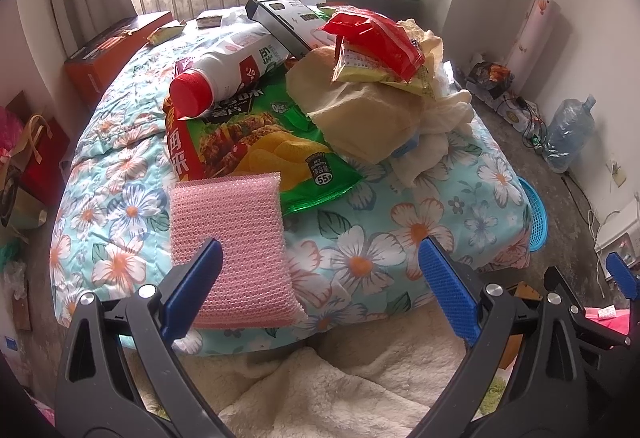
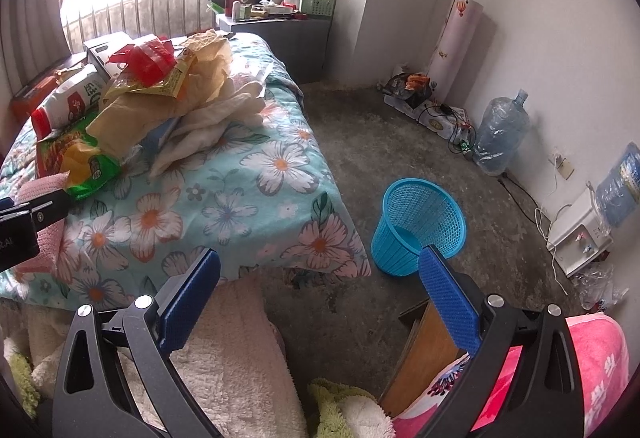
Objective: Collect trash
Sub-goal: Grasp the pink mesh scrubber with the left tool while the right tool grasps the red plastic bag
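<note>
A pile of trash lies on the flowered bed [image 1: 360, 258]: a white bottle with a red cap [image 1: 224, 74], a green chip bag [image 1: 272, 150], a red and yellow wrapper [image 1: 376, 46], tan paper [image 1: 360, 110] and a pink sponge [image 1: 236, 250]. My left gripper [image 1: 320, 270] is open, its left finger in front of the sponge. My right gripper [image 2: 320, 278] is open and empty, over the floor beside the bed [image 2: 224, 206]. A blue mesh bin [image 2: 420, 222] stands on the floor just beyond its right finger. The pile [image 2: 160, 86] also shows in the right wrist view.
A nightstand with clutter [image 2: 276, 22] stands past the bed. Water jugs [image 2: 500, 134], cables and a white box [image 2: 580, 234] line the right wall. A fluffy blanket [image 1: 320, 378] lies below the grippers. An orange box [image 1: 112, 50] sits at the bed's far left.
</note>
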### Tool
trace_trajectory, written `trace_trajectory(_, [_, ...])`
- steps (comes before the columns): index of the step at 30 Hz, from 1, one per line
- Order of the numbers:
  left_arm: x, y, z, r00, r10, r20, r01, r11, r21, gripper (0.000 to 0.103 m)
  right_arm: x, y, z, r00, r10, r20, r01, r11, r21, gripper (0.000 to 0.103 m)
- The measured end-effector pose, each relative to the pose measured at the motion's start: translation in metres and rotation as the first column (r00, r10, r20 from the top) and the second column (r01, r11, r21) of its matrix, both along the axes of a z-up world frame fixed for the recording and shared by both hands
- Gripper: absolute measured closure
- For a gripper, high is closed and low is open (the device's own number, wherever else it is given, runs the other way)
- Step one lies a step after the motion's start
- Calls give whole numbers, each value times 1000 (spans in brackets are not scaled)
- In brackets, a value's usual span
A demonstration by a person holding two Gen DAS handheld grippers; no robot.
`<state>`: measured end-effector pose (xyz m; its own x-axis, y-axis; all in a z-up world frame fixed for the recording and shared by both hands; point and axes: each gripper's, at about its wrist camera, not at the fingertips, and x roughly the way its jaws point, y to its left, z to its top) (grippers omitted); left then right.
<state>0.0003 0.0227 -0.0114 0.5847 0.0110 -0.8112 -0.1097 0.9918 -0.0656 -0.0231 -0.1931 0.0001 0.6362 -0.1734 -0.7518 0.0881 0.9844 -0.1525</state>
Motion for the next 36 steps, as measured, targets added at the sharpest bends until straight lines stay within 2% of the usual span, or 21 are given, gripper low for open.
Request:
trace_trajectory(4, [4,13,6,999,-18,34,19,999,-33,9,3,0,10,998,14,62,-16,999,37,6])
trace_trajectory(7, [2,41,17,989,-27,142,38,997,-74,9,7,4,27,984,47,174,-59,996,65,6])
trace_trajectory(10, [-6,78,26,961,-20,277,56,991,-123,9,15,10,35,962,105,251,-140,982,127,6])
trace_trajectory(12, [-11,98,29,945,-17,325,63,989,-131,9,23,14,33,961,131,245,-178,967,181,6])
trace_trajectory(17, [-18,123,26,933,-41,358,78,993,-89,9,44,28,12,971,193,144,-229,925,303,6])
trace_trajectory(19, [-17,124,21,941,-78,329,115,989,-94,9,47,32,7,969,218,121,-246,906,343,10])
trace_trajectory(22, [-11,121,6,962,-118,246,162,972,-168,9,50,36,0,967,236,95,-255,892,374,14])
trace_trajectory(26, [2,110,-20,990,-76,116,100,971,-216,9,59,34,-5,974,218,65,-226,898,377,16])
trace_trajectory(30, [19,101,-34,1000,6,21,-3,985,-174,9,65,31,-6,977,206,51,-210,904,373,16])
trace_trajectory(33, [25,92,-47,999,9,-45,-14,994,-107,9,70,30,-5,978,205,47,-208,909,362,16])
trace_trajectory(36, [23,90,-52,998,0,-60,-7,994,-106,9,76,33,-5,976,214,46,-217,911,350,16])
